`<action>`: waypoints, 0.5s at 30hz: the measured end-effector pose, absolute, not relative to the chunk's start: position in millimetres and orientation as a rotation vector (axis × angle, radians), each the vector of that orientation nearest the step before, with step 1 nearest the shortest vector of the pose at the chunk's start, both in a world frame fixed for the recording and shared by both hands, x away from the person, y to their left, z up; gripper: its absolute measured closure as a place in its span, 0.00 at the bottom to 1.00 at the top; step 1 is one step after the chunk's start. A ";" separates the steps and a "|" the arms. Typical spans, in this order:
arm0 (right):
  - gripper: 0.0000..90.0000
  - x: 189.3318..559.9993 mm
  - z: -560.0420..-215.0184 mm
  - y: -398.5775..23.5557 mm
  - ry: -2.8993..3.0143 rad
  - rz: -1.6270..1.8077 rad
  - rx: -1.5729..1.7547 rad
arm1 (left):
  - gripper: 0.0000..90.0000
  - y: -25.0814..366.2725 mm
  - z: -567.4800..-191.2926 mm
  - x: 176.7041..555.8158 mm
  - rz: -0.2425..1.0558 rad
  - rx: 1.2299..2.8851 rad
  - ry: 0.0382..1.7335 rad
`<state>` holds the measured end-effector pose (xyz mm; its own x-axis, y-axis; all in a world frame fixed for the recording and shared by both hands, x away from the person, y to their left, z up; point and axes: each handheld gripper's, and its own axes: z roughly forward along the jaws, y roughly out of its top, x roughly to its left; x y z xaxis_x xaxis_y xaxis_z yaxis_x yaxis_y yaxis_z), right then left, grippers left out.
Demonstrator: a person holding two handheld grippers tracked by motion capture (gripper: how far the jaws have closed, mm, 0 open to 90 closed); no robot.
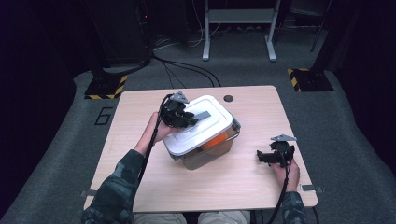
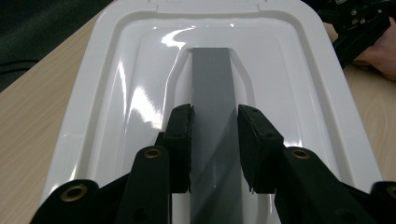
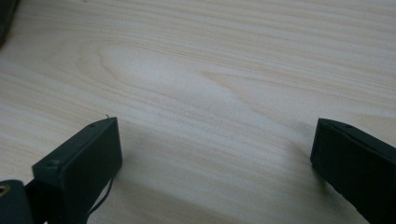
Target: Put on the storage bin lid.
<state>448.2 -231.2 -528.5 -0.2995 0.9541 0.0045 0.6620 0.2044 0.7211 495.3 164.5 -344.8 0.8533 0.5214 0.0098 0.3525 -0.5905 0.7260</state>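
Left gripper (image 2: pixel 215 140) clamped on the grey handle (image 2: pixel 212 116) atop the white lid (image 2: pixel 116 93). Lid seated on the clear box (image 1: pixel 205 156), slightly askew, something orange inside. Right gripper (image 3: pixel 215 154) spread wide, nothing between, over bare table (image 3: pixel 210 70), well apart to the box's right.

Your left tool (image 1: pixel 184 116): jaws clamped, forearm angled inward. Your right tool (image 1: pixel 272 156): jaws spread wide, held low, hand behind it.
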 end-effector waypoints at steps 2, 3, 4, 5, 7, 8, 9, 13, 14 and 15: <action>0.02 448.1 -528.5 -231.2 2.038 0.872 1.500 | 0.74 163.6 -344.3 495.5 0.276 2.255 0.630; 0.02 448.0 -528.6 -231.2 2.037 0.872 1.499 | 0.74 163.3 -344.2 496.0 0.277 2.257 0.628; 0.02 448.1 -528.5 -231.2 2.038 0.872 1.500 | 0.74 162.7 -344.6 496.4 0.275 2.257 0.626; 0.02 448.2 -528.5 -231.3 2.039 0.872 1.499 | 0.74 162.1 -345.0 496.9 0.271 2.258 0.627; 0.02 448.1 -528.5 -231.3 2.038 0.872 1.499 | 0.74 160.5 -346.2 497.0 0.281 2.263 0.632; 0.02 448.1 -528.5 -231.3 2.038 0.872 1.499 | 0.74 160.4 -346.2 496.9 0.278 2.263 0.632; 0.02 448.1 -528.5 -231.3 2.038 0.872 1.500 | 0.74 159.8 -346.1 496.3 0.278 2.262 0.631; 0.02 448.2 -528.5 -231.2 2.038 0.873 1.501 | 0.74 157.1 -346.8 494.9 0.276 2.266 0.618; 0.02 448.2 -528.5 -231.3 2.040 0.873 1.500 | 0.74 155.9 -347.7 494.9 0.271 2.271 0.611; 0.02 448.2 -528.5 -231.3 2.039 0.873 1.500 | 0.74 154.7 -348.8 495.1 0.267 2.277 0.610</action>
<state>448.2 -231.3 -528.5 -0.3000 0.9539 0.0055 0.6621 0.2041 0.7211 495.1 154.7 -348.8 0.8647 0.5023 0.0069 0.3456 -0.6048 0.7175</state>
